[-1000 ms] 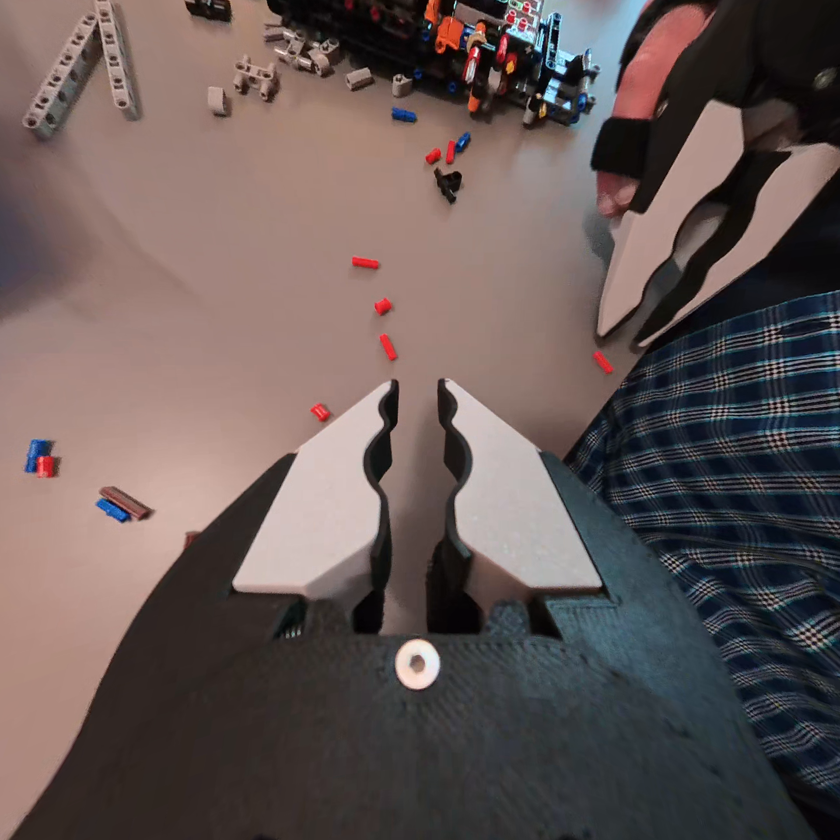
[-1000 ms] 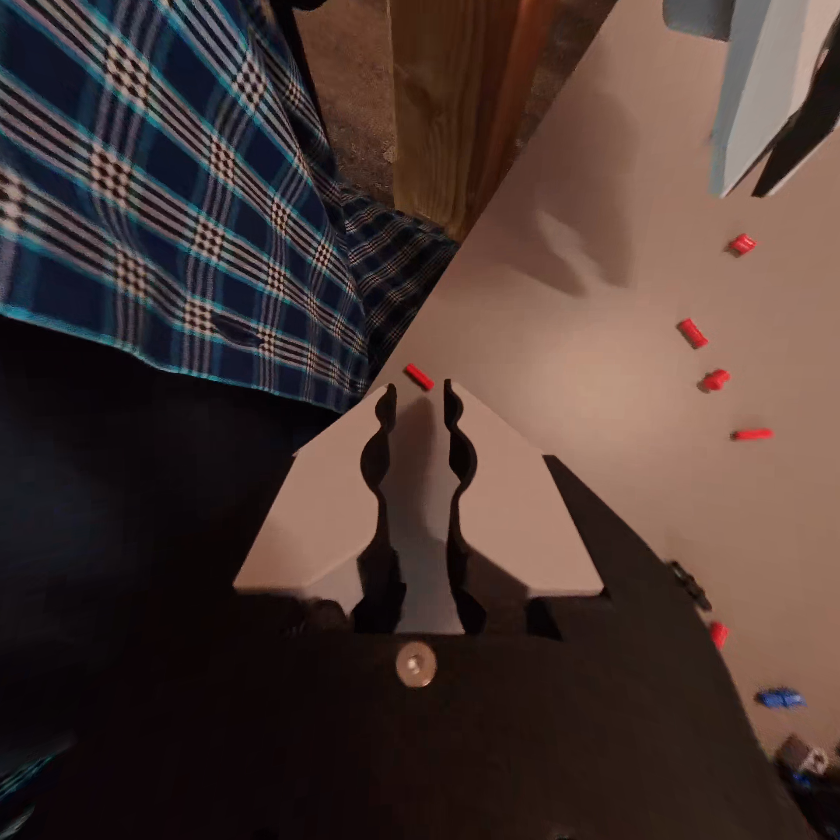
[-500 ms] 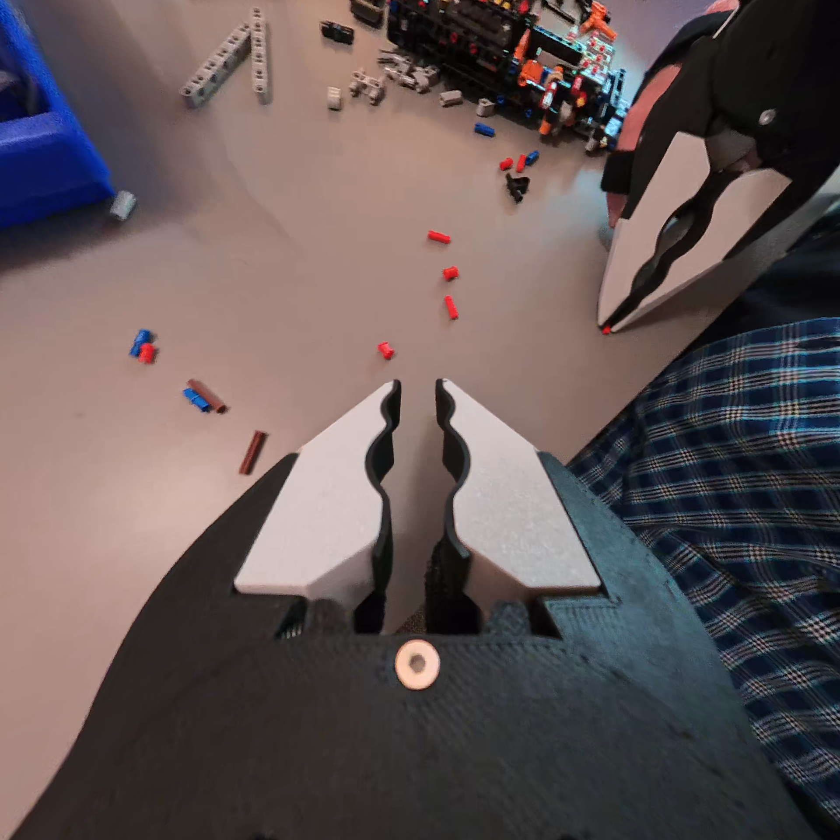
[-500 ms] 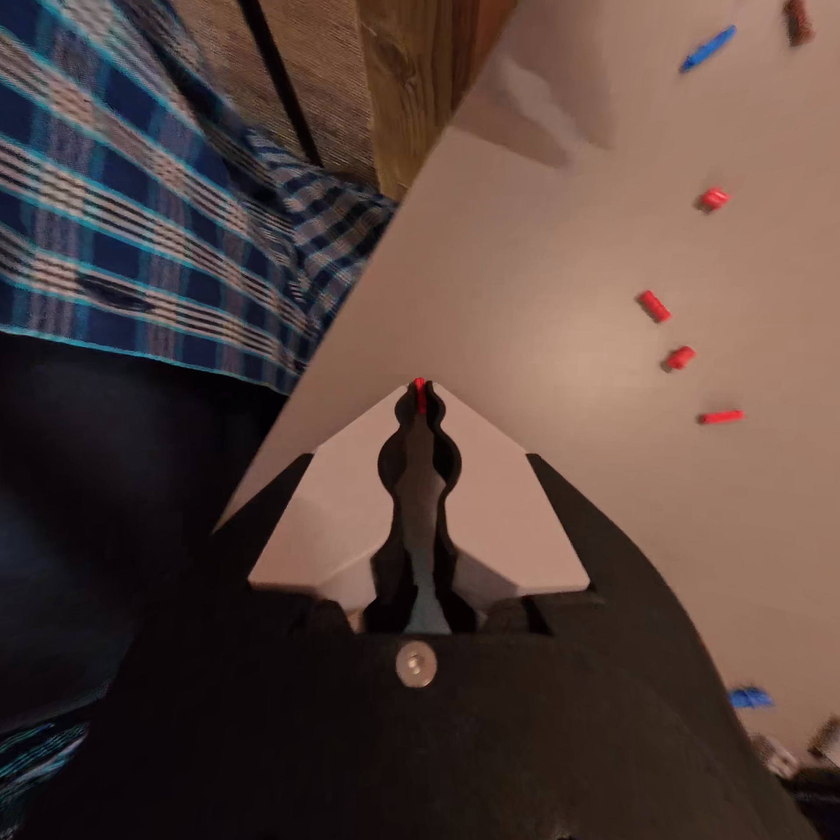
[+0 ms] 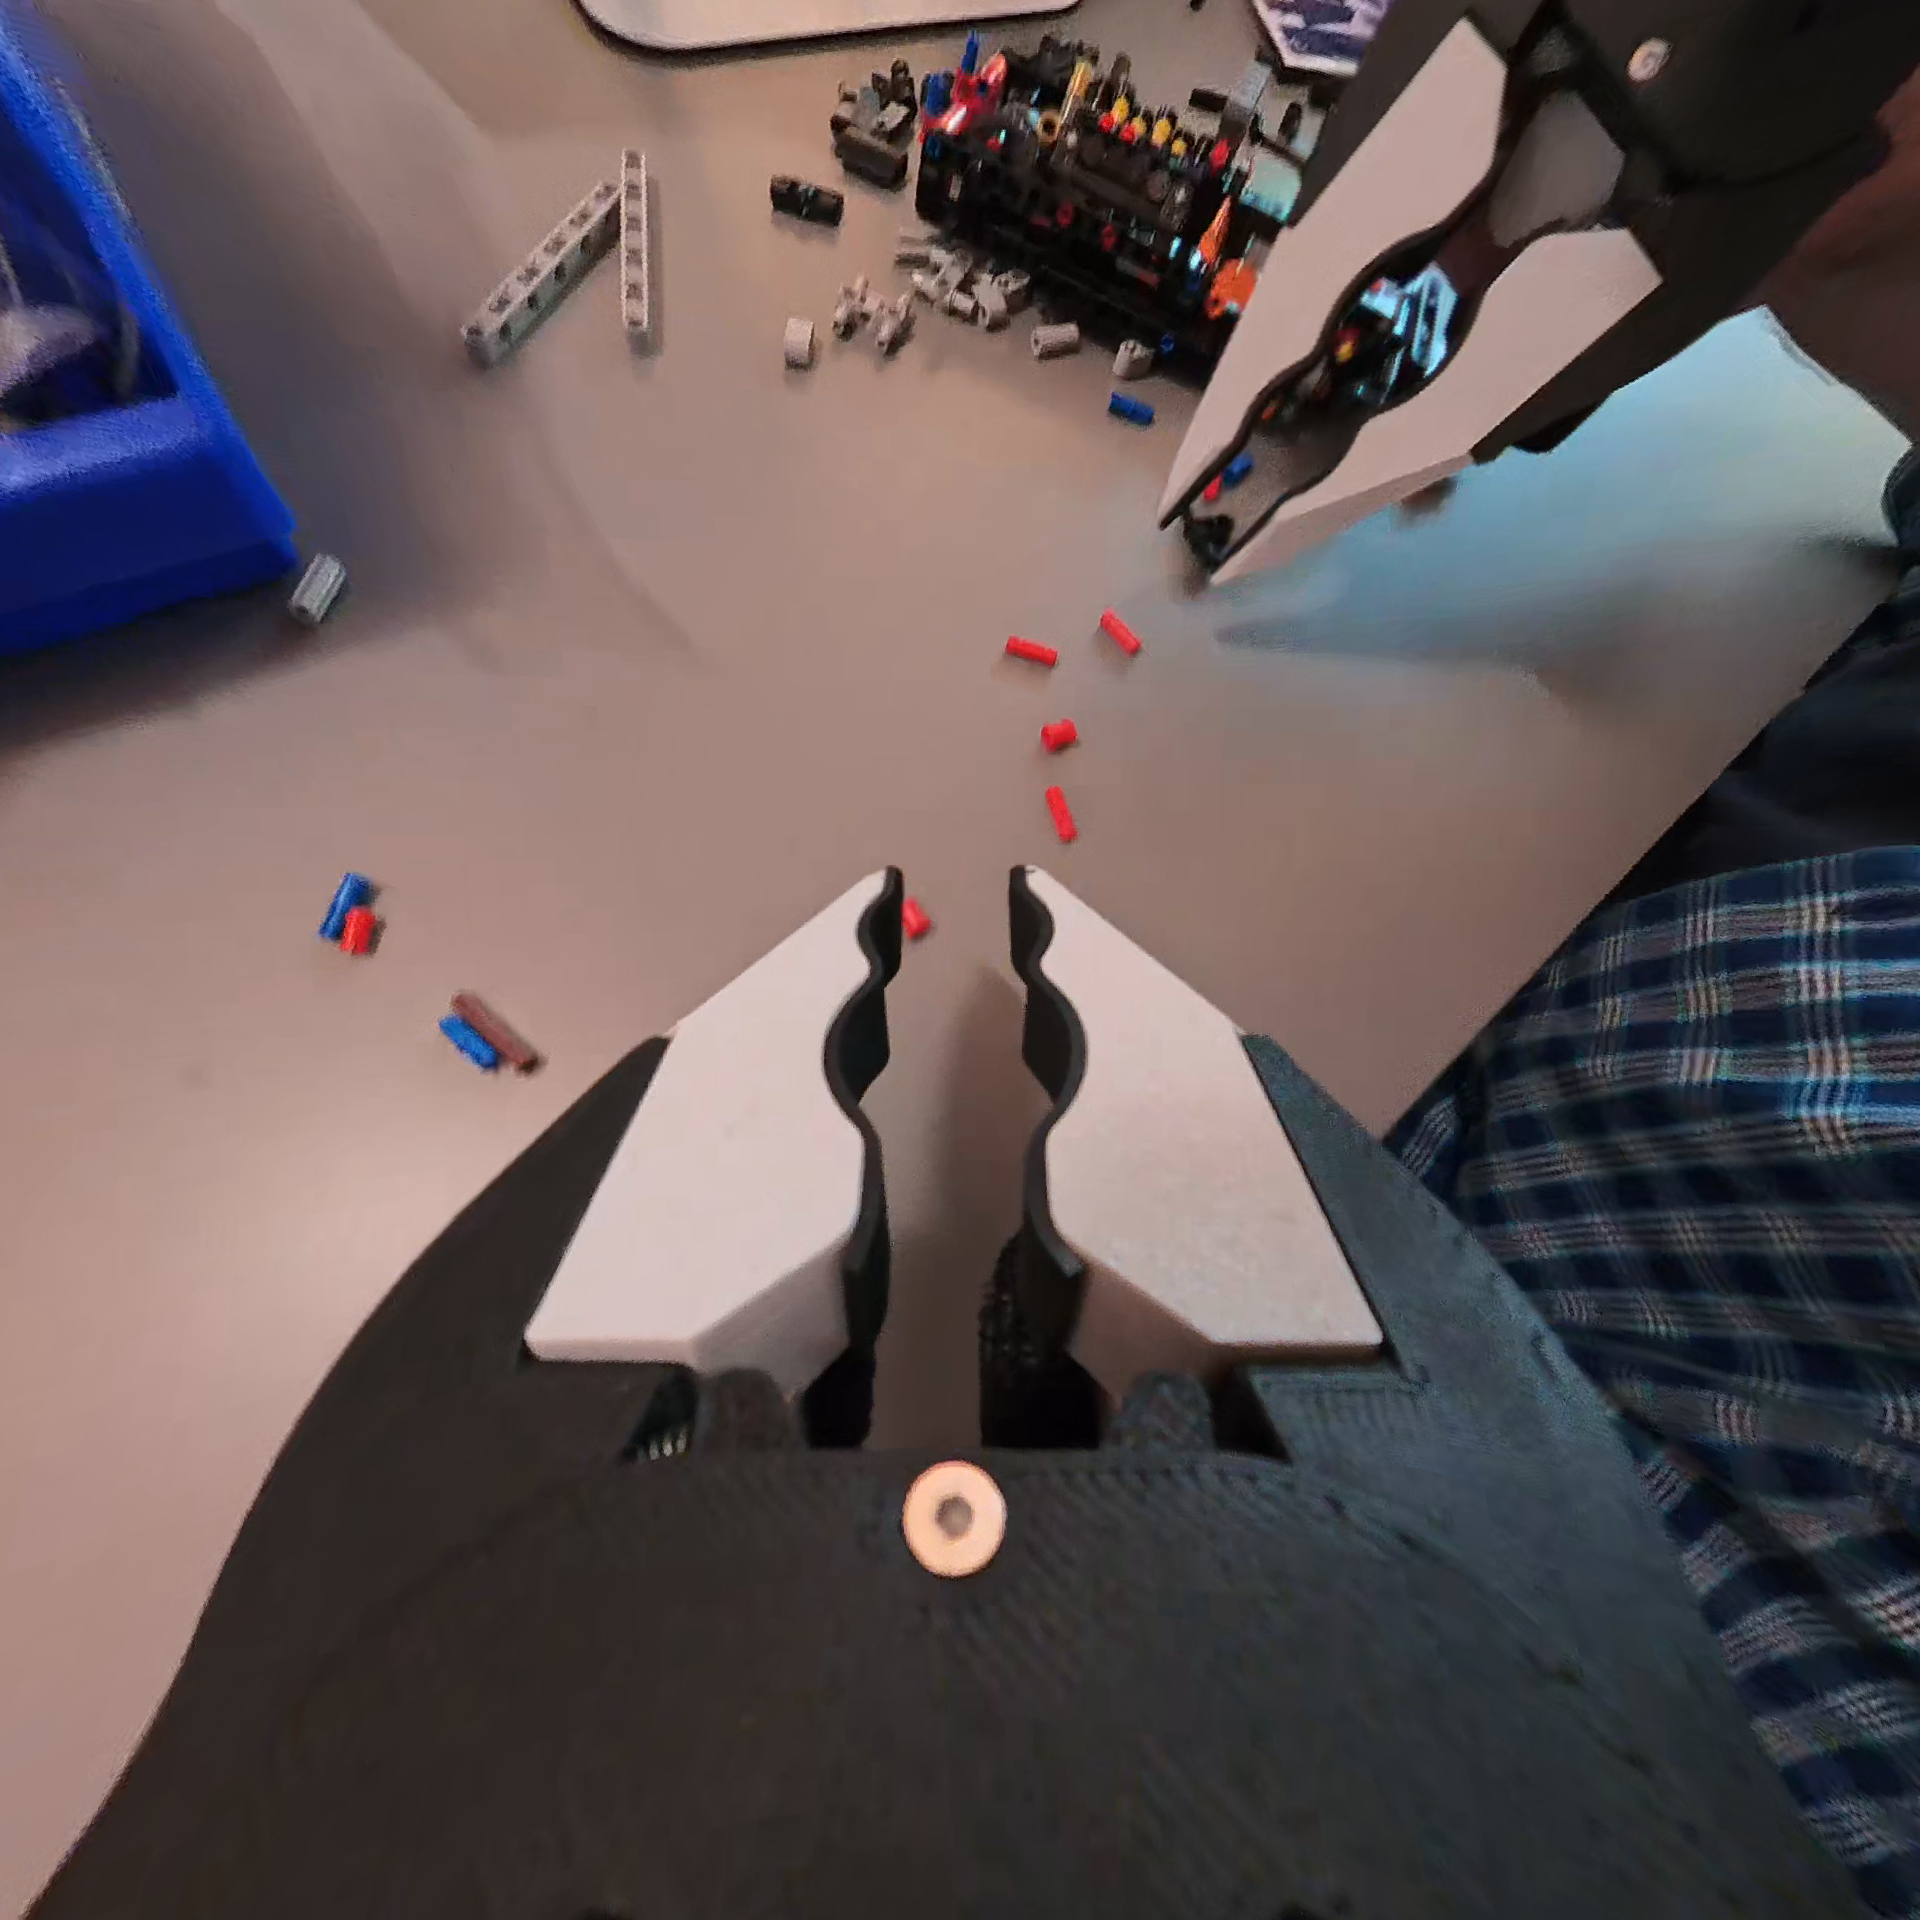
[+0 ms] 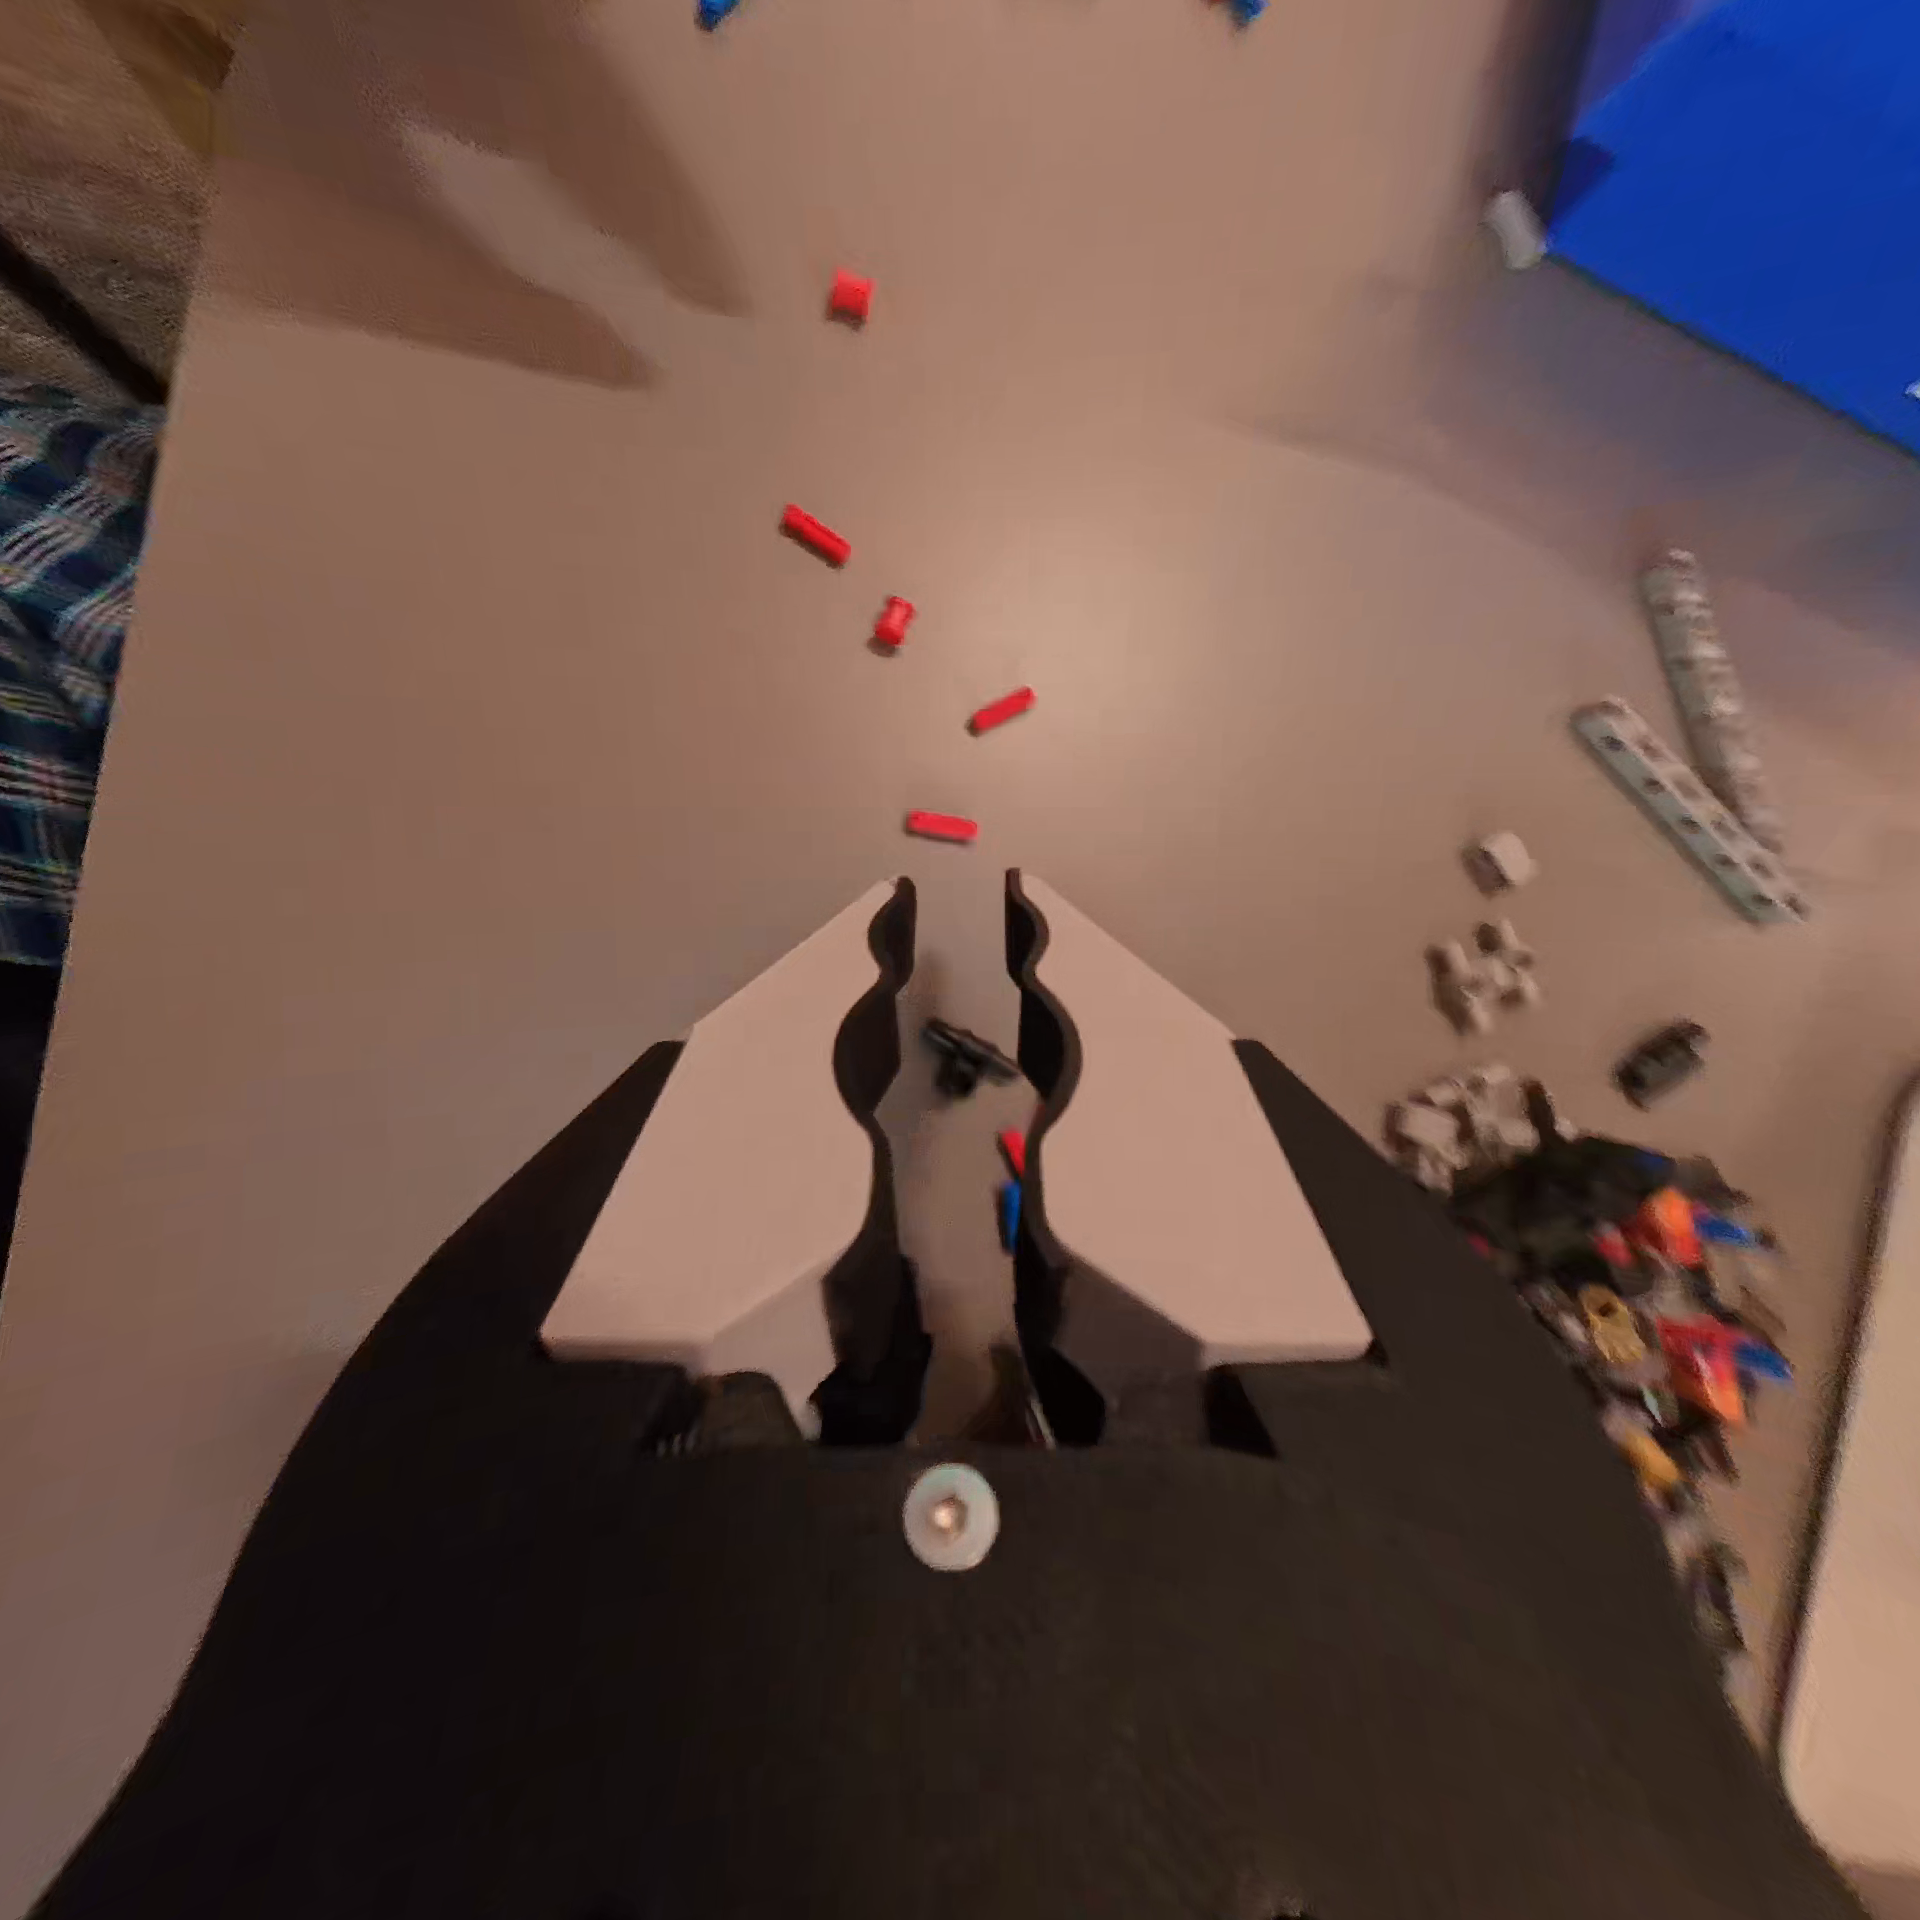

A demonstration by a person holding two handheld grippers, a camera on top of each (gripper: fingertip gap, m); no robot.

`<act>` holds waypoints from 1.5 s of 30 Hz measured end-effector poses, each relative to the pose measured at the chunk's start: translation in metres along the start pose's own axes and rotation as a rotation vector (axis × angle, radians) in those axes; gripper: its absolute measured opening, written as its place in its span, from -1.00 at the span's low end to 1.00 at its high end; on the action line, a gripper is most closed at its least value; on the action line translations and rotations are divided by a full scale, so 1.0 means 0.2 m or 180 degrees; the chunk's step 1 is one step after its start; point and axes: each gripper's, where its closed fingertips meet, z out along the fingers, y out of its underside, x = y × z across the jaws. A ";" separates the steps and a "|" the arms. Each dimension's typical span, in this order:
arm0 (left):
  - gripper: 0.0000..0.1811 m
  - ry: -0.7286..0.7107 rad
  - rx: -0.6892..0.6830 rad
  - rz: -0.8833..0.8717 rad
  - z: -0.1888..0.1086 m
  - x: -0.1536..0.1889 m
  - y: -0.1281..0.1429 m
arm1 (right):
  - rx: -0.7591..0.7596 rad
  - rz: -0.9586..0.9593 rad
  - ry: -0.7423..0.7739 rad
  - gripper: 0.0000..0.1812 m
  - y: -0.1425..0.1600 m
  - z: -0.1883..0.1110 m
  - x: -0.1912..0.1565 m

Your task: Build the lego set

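Note:
The partly built lego model [image 5: 1091, 197] is black with coloured pins and stands at the far side of the table; it is blurred in the right wrist view [image 6: 1621, 1278]. A row of red pins [image 5: 1058, 735] lies mid-table. My left gripper [image 5: 954, 883] is open and empty above the table, with one red pin [image 5: 914, 920] lying below between its tips. My right gripper [image 6: 958, 883] is open and empty, just behind a red pin [image 6: 940, 826] that lies on the table. It also shows in the left wrist view [image 5: 1195, 545], with that pin [image 5: 1120, 632] close by its tips.
A blue bin [image 5: 94, 447] stands at the left. Two grey beams [image 5: 551, 270] and small grey connectors [image 5: 883, 312] lie near the model. Blue, red and brown pins [image 5: 478, 1039] lie at the left. A black piece [image 6: 961, 1055] lies under my right gripper. A person's plaid shirt [image 5: 1662, 1195] is at the table's edge.
My right gripper shut on a red pin at the table's edge, carried it to the row of red pins and opened; the pin now lies on the table. My left gripper drew back.

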 end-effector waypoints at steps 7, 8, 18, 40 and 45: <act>-0.65 0.0300 0.0015 0.0542 0.31 0.08 -0.34 | 0.0330 0.1154 0.0563 -0.58 0.25 -0.40 0.21; -0.63 0.0352 -0.0027 0.0655 0.37 0.09 -0.39 | 0.0356 0.1352 0.0645 -0.55 0.33 -0.46 0.24; -0.62 0.0511 -0.0379 0.0863 0.99 -0.01 -0.64 | 0.0414 0.2458 0.0464 -0.56 0.84 -0.56 0.19; -0.96 0.0455 -0.0641 0.1120 1.16 0.01 -0.59 | 0.0341 0.1689 0.0352 -0.78 0.88 -0.52 0.35; -0.96 0.0501 -0.0625 0.1114 1.17 0.02 -0.60 | 0.0182 0.1213 0.0029 -0.89 0.85 -0.45 0.34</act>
